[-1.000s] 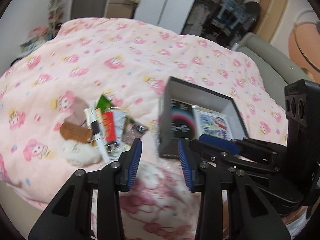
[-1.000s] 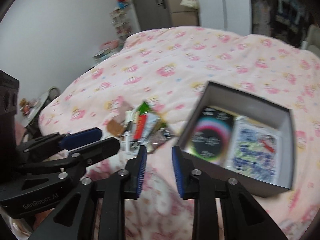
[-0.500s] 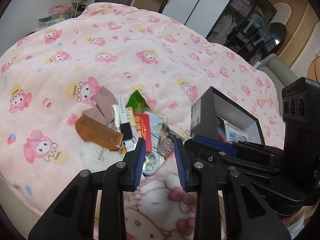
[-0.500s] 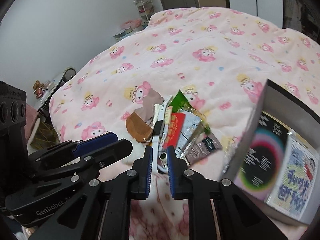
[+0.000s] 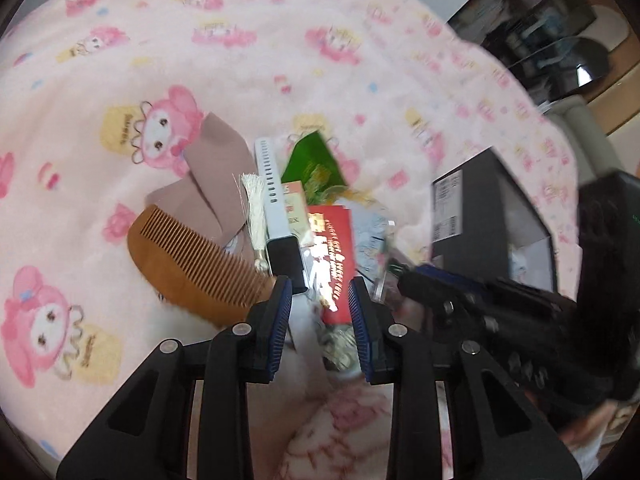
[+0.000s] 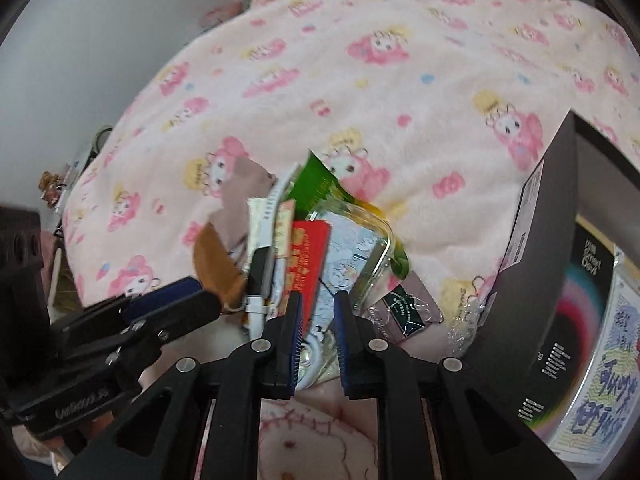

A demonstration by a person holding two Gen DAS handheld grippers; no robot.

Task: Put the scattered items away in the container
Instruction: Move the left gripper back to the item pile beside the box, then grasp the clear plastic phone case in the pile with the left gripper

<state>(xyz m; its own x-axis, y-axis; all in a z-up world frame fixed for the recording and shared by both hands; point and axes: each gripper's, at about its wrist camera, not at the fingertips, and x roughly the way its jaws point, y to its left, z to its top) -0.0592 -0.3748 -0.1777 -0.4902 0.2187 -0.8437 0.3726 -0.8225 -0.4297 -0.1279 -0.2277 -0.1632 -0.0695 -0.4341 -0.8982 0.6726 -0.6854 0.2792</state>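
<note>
A pile of small items lies on the pink blanket: a brown wooden comb, a white watch band, a red packet, a green packet and a clear phone case. The dark box stands to the right with printed cards inside. My left gripper is open, low over the near edge of the pile, astride the red packet and watch band. My right gripper is open with a narrow gap, just over the phone case. Each gripper shows in the other's view.
The pink cartoon-print blanket covers the bed all round the pile. A beige cloth piece lies under the comb and band. A small dark sachet lies between the pile and the box. Shelves and furniture stand beyond the bed.
Both grippers have come down and forward to the pile, which now fills the middle of both views. The box has slid to the right edge. The left jaws stay open.
</note>
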